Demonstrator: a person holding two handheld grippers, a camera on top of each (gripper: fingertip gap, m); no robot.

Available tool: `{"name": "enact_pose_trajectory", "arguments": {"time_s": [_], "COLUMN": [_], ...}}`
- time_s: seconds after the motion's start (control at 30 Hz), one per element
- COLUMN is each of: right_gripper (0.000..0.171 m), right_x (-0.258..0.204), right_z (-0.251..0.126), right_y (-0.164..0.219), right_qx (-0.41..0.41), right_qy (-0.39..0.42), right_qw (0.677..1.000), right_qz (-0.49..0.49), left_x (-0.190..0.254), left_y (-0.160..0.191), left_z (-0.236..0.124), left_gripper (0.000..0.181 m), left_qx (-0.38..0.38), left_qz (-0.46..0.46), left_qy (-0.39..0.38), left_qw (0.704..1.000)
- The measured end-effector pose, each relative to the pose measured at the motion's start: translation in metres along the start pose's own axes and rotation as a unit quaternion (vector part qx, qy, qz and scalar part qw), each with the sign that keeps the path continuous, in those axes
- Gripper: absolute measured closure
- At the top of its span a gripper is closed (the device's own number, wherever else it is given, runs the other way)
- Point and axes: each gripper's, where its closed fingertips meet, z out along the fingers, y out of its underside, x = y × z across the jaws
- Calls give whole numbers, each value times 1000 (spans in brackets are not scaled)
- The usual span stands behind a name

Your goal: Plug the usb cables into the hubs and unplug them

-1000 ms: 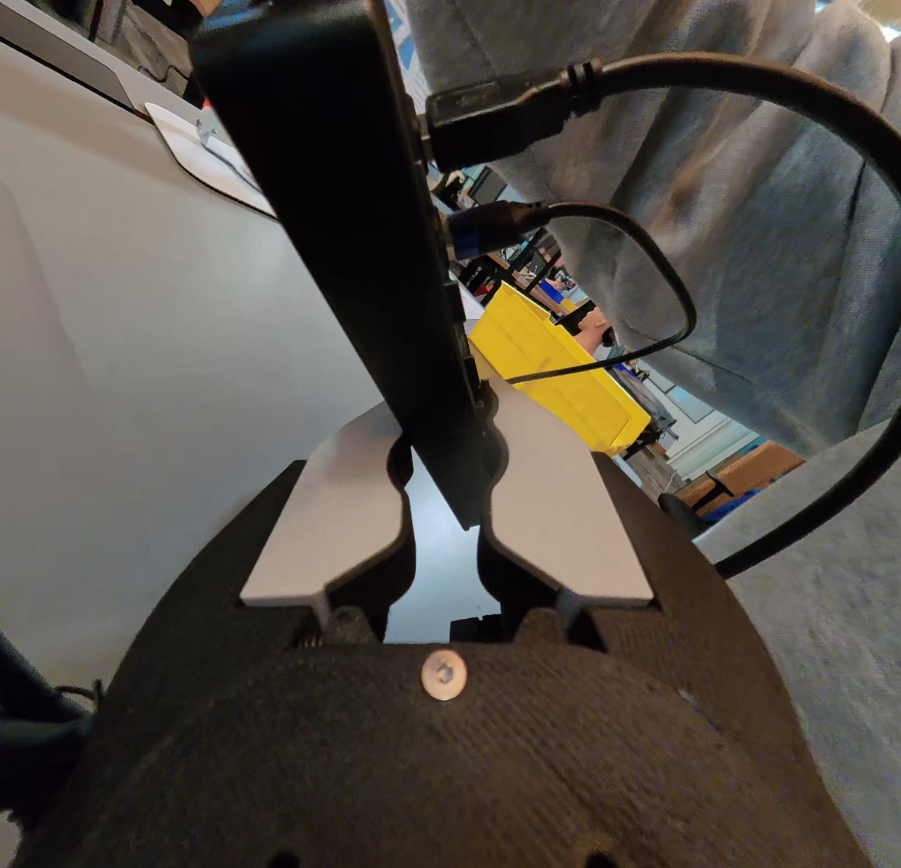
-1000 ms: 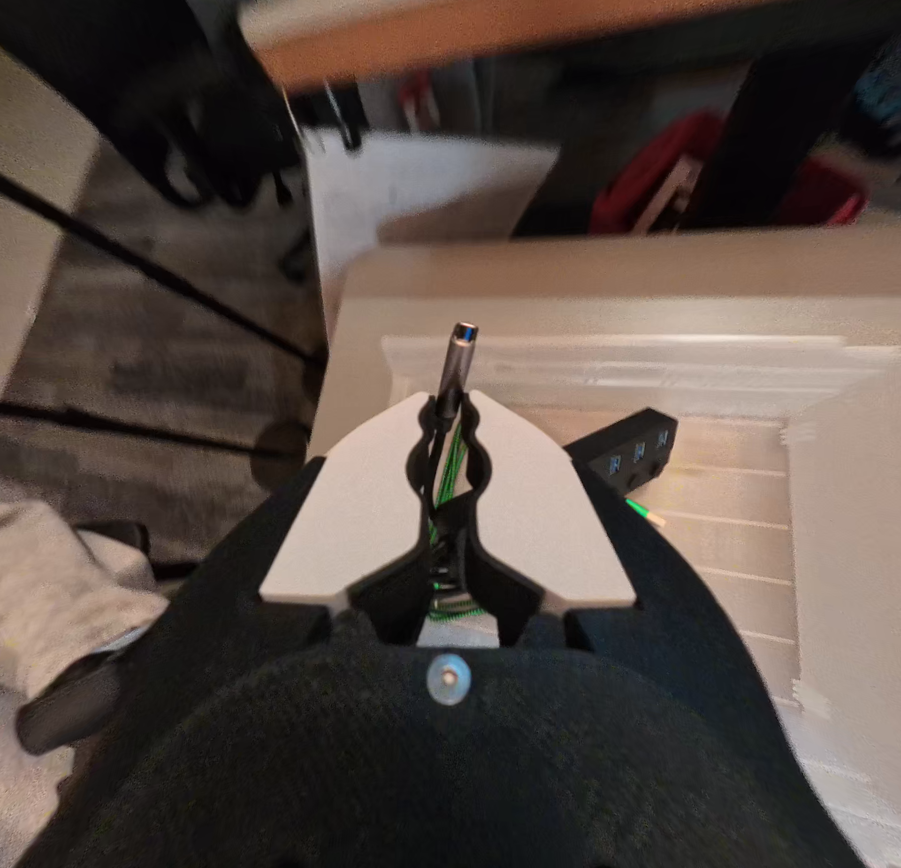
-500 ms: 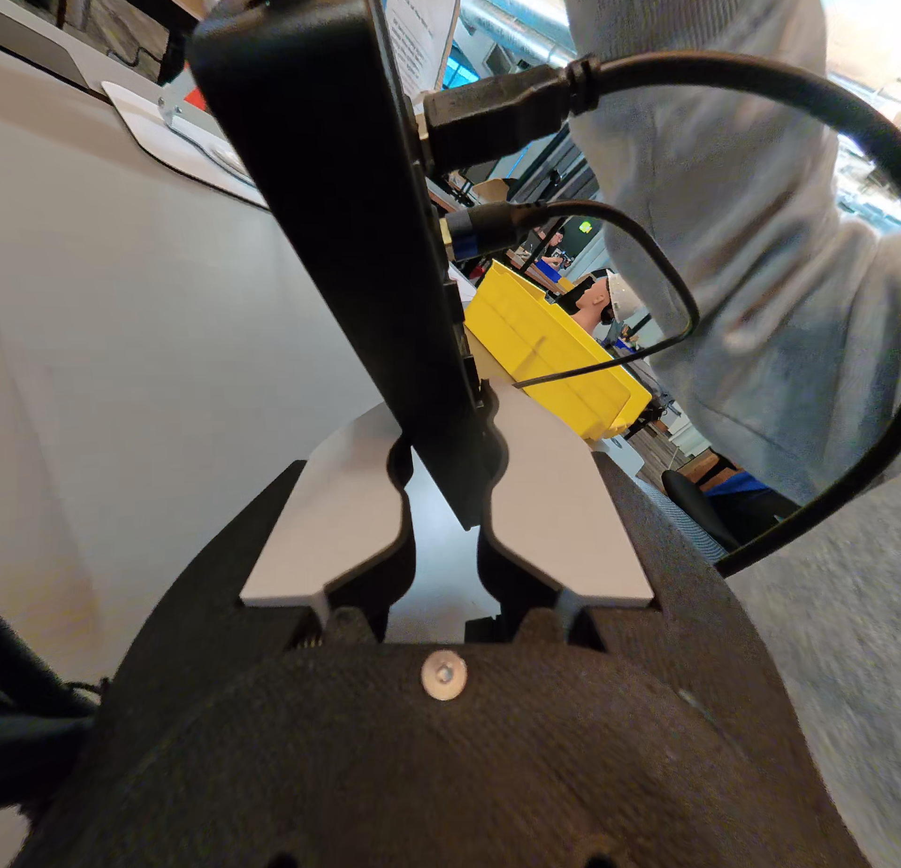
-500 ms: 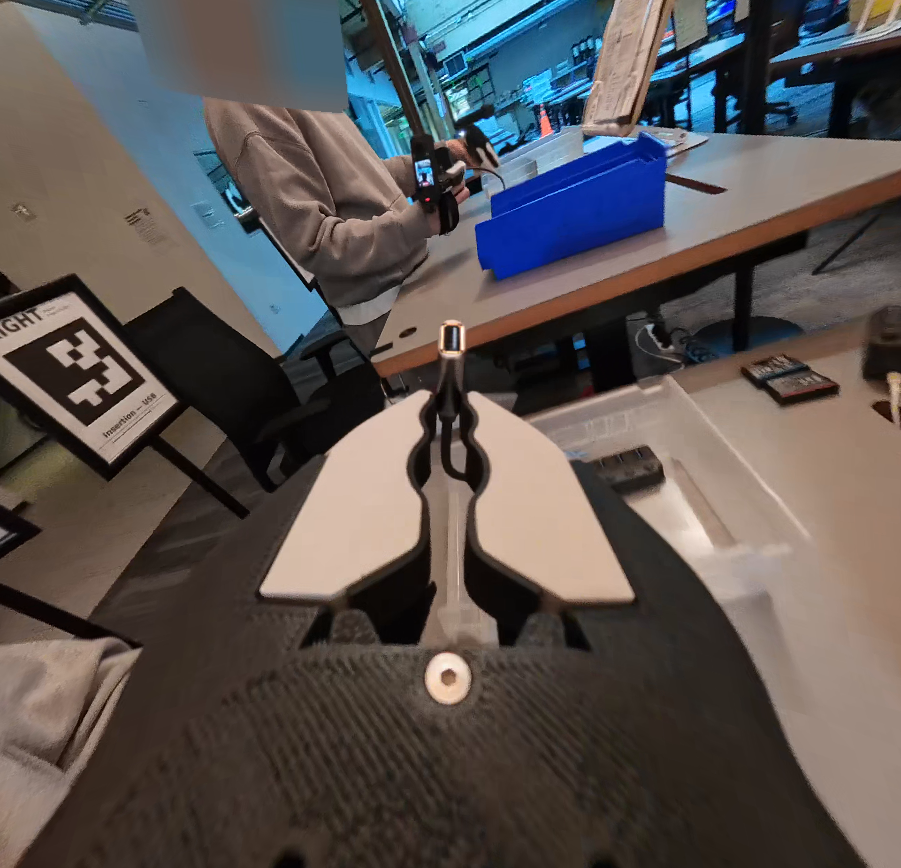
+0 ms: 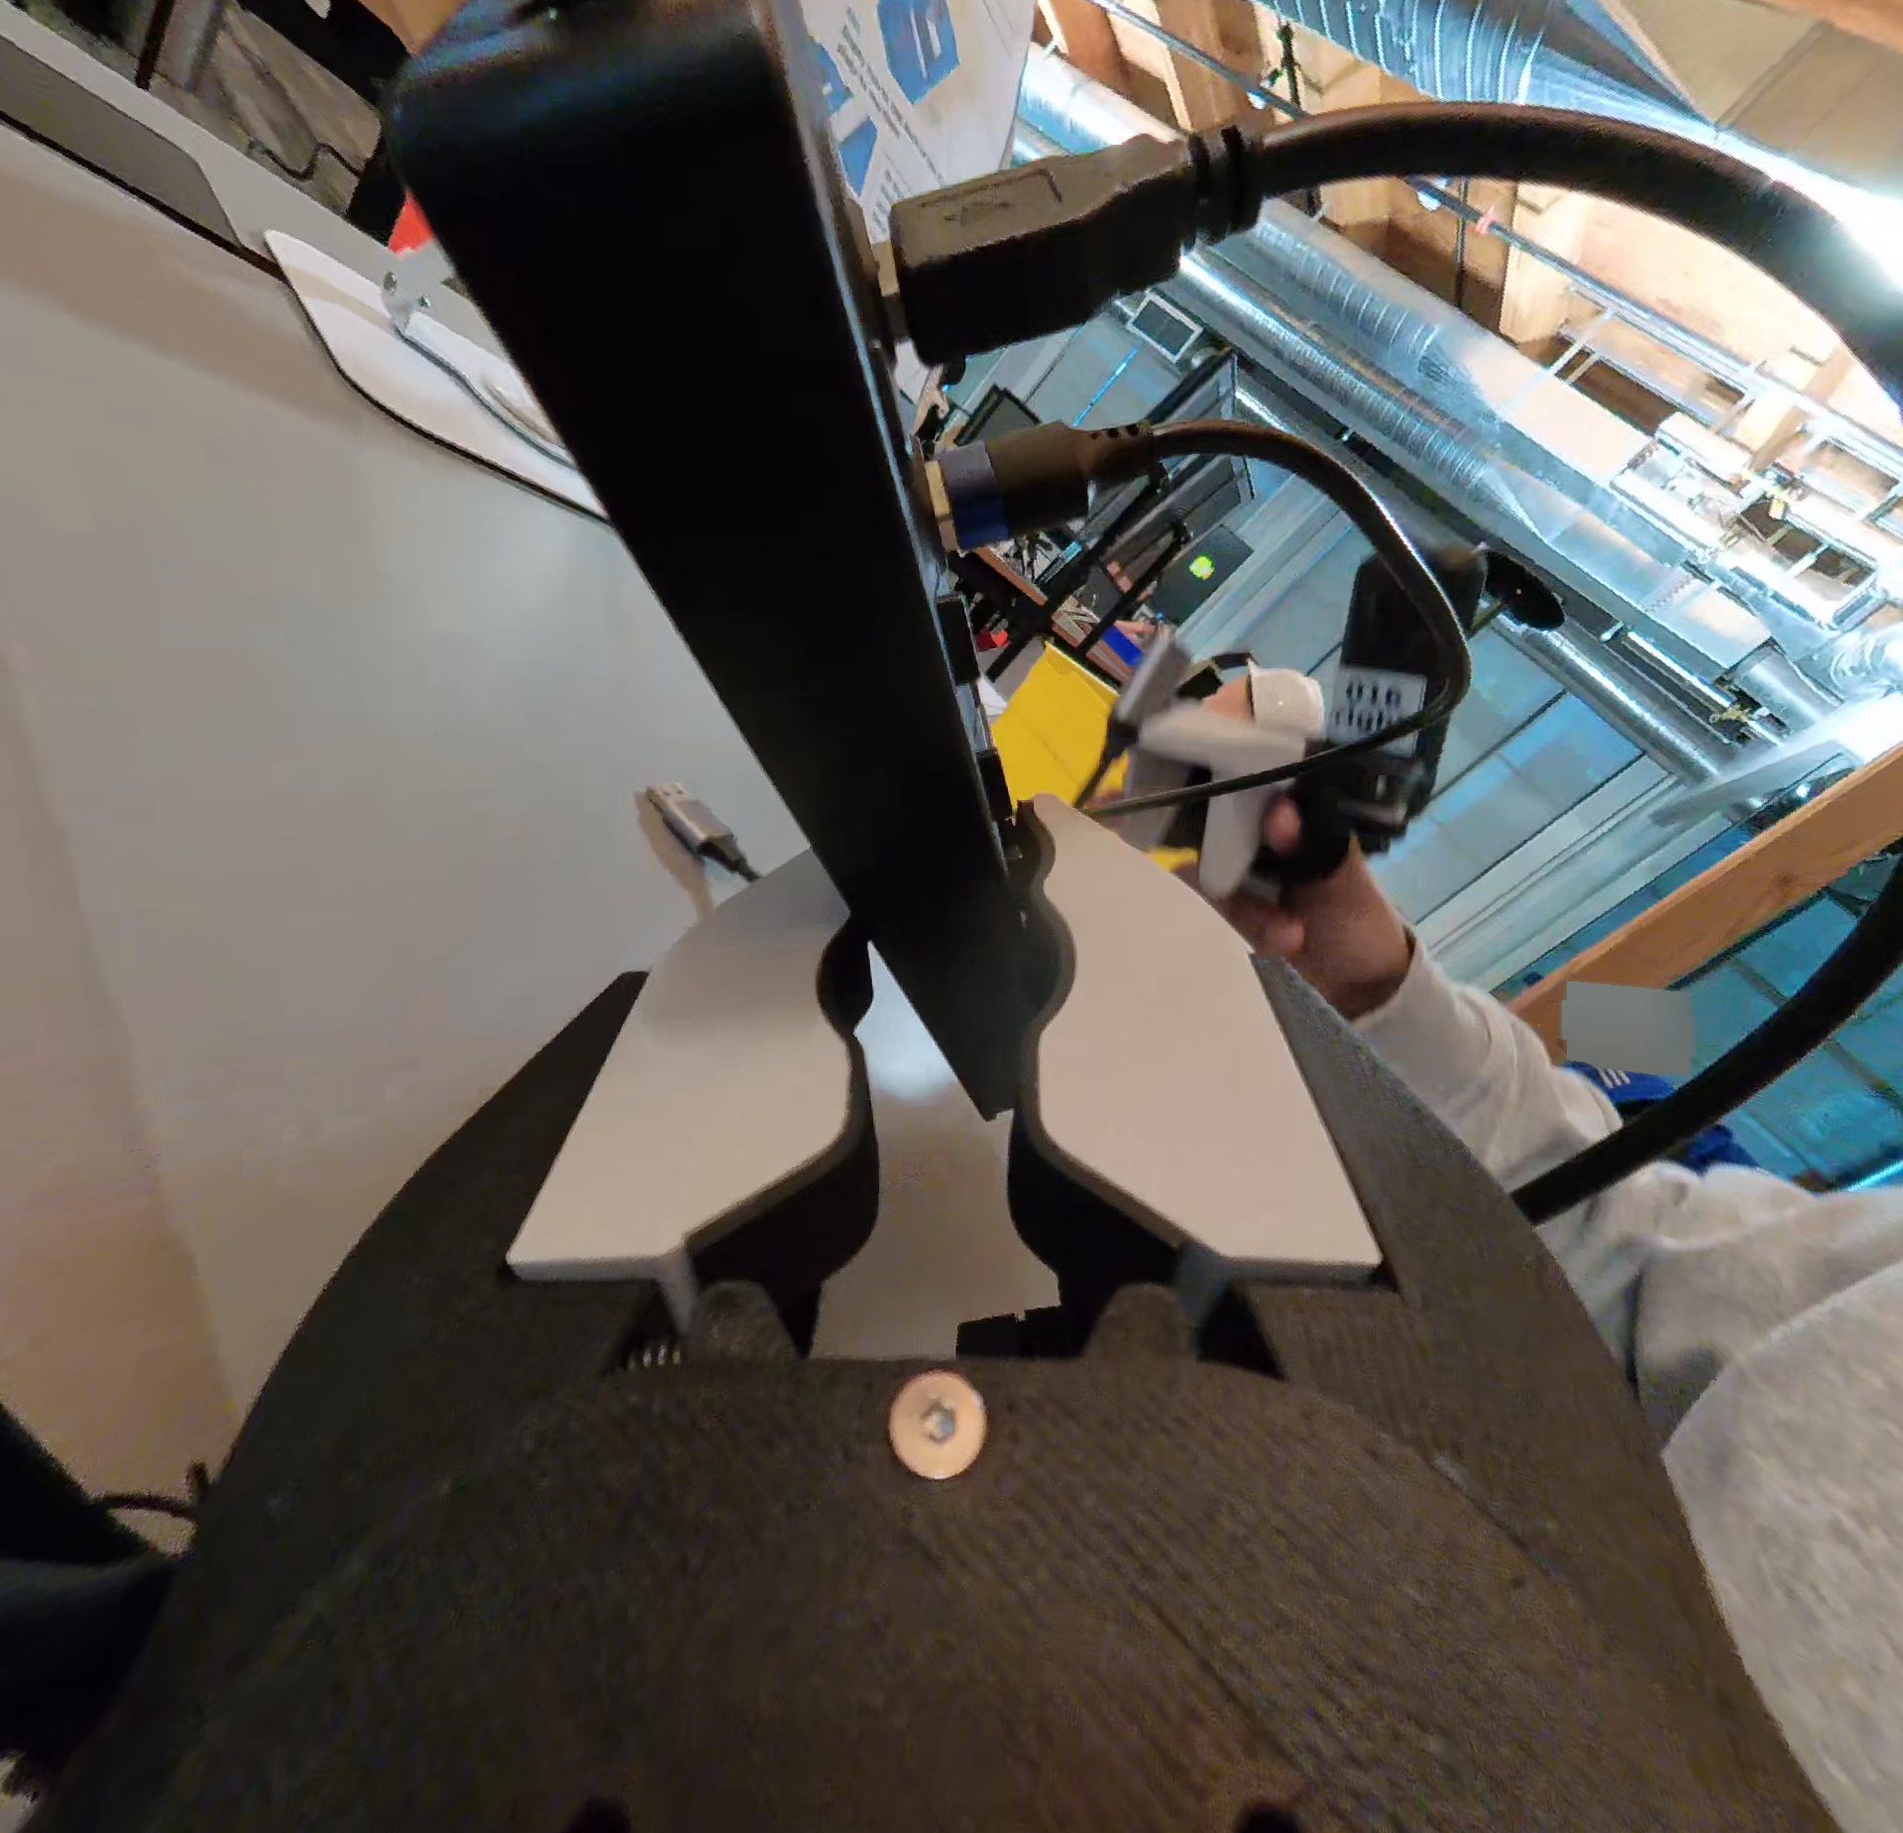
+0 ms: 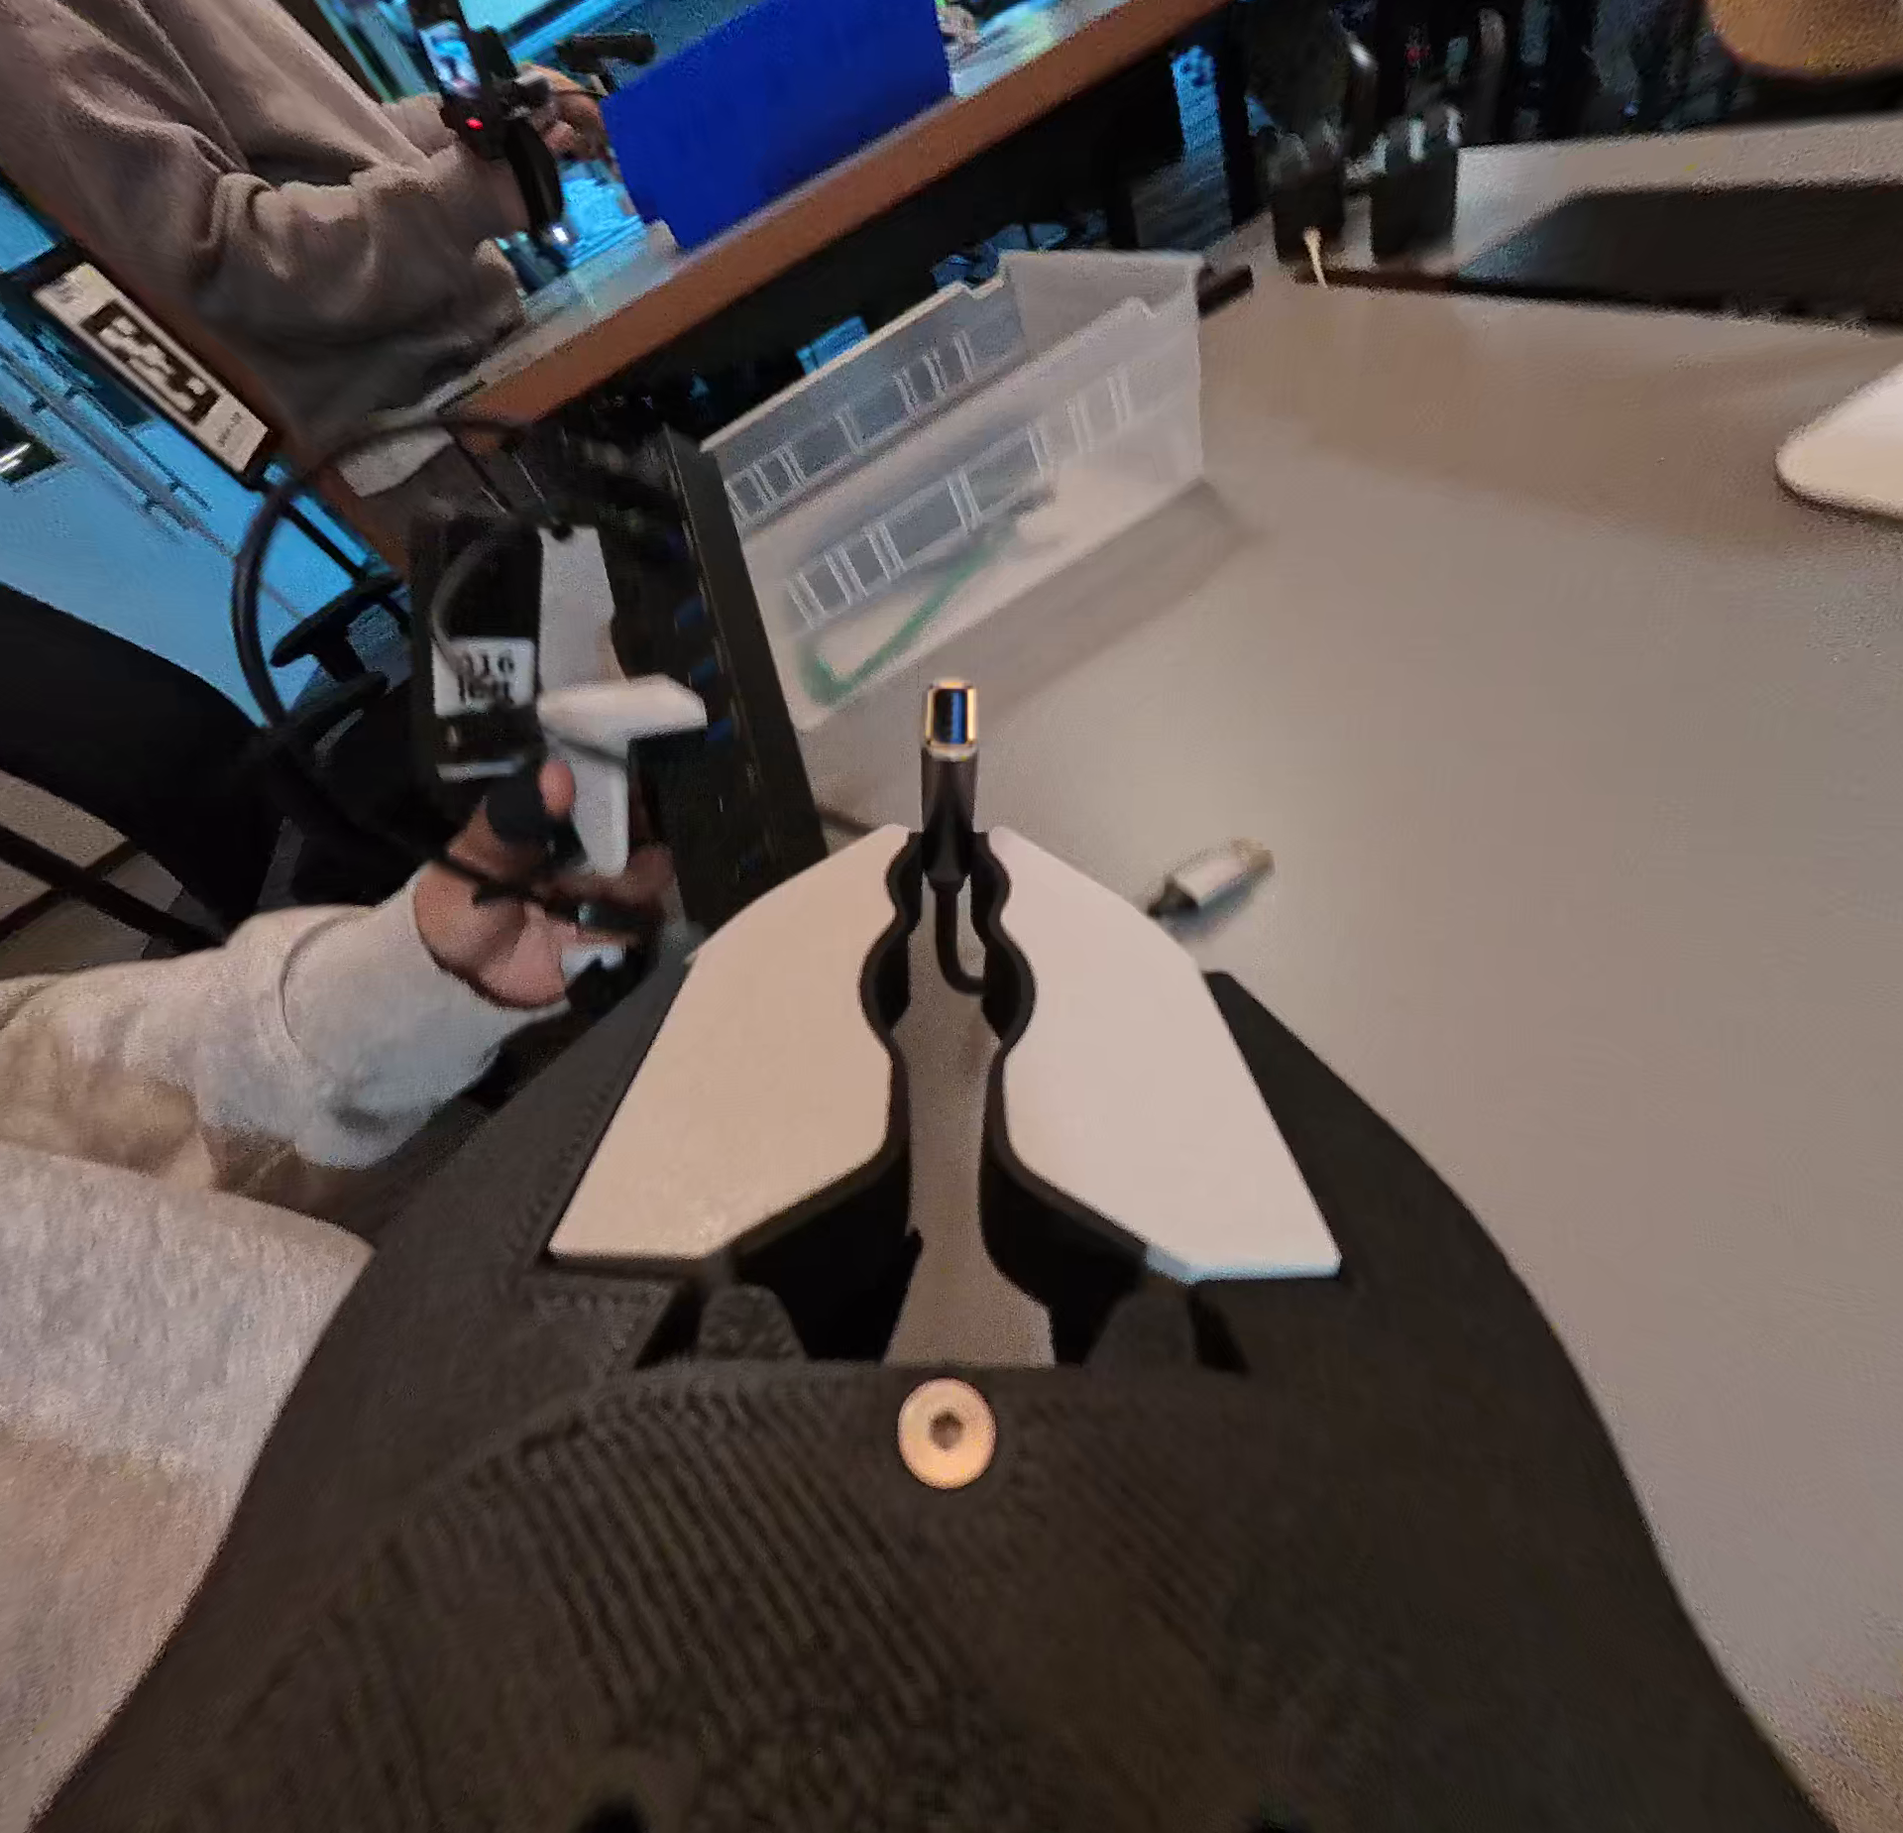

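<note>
Left gripper pinching the lower end of a long black USB hub, holding it tilted up above a pale grey table. Two cables plugged into the hub's right face: a thick black USB plug near the top, with its heavy cable arcing away to the right, and below it a slimmer plug with a blue collar, its thin cable looping down. Ports lower on that face apparently free. On the table just left of the hub, a loose silver USB plug lying flat.

Right gripper pressed together on a thin dark cable just behind its metal USB plug, plug pointing forward past the fingertips, in the air, near the hub but apart from it. Same hub seen to the left, upright in the other gripper, with a hand in a light sleeve on that handle. Loose silver plug lying on the table just right of the fingertips. Behind the hub, a clear plastic bin at the table's far edge, a green cable inside. Background: a second person at another desk with a blue bin.
</note>
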Motion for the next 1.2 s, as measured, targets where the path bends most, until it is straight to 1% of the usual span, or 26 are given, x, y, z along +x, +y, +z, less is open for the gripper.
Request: {"name": "enact_pose_trajectory", "arguments": {"time_s": [0.1,0.17,0.23,0.33,0.43,0.53,0.63,0.67,0.7,0.77,0.87,1.03,1.07,1.13,1.2], "right_gripper": [162,162,162,162,160,149,140,137,134,134,136,138,136,125,115], "right_x": [7,9,13,17,24,35,52,53,52,50,47,50,51,56,69], "right_z": [-29,-47,-64,-82,-93,-105,-121,-122,-121,-113,-93,-36,-24,-1,15], "right_y": [34,48,60,90,117,120,107,102,98,95,96,89,87,83,81], "right_qx": [-4,-10,-16,-71,-121,-122,-100,-93,-85,-79,-95,-145,-157,-174,-190], "right_qy": [22,28,49,77,123,191,283,297,302,300,288,264,258,250,261], "right_qw": [999,998,996,991,981,972,954,950,949,949,950,946,945,943,936], "right_qz": [32,62,72,79,82,56,-1,-17,-27,-44,-73,-120,-128,-135,-142], "left_x": [-1,-1,-2,-4,-5,-4,-2,-2,-2,-3,-4,-5,-5,-5,-6], "left_y": [-4,-7,-11,-16,-17,-15,-11,-10,-9,-9,-10,-4,-4,-4,-3], "left_z": [13,23,33,46,59,71,80,82,83,84,82,75,73,68,63], "left_gripper": [154,154,154,154,154,154,154,154,155,154,154,154,154,154,154], "left_qx": [-2,-5,-7,-8,-12,-19,-26,-29,-31,-31,-26,-38,-38,-38,-41], "left_qz": [8,21,39,51,46,43,47,48,48,45,44,59,60,63,68], "left_qy": [2,3,3,7,18,29,36,37,37,37,32,20,19,16,11], "left_qw": [1000,1000,999,999,999,998,998,998,998,998,998,997,997,997,997]}}
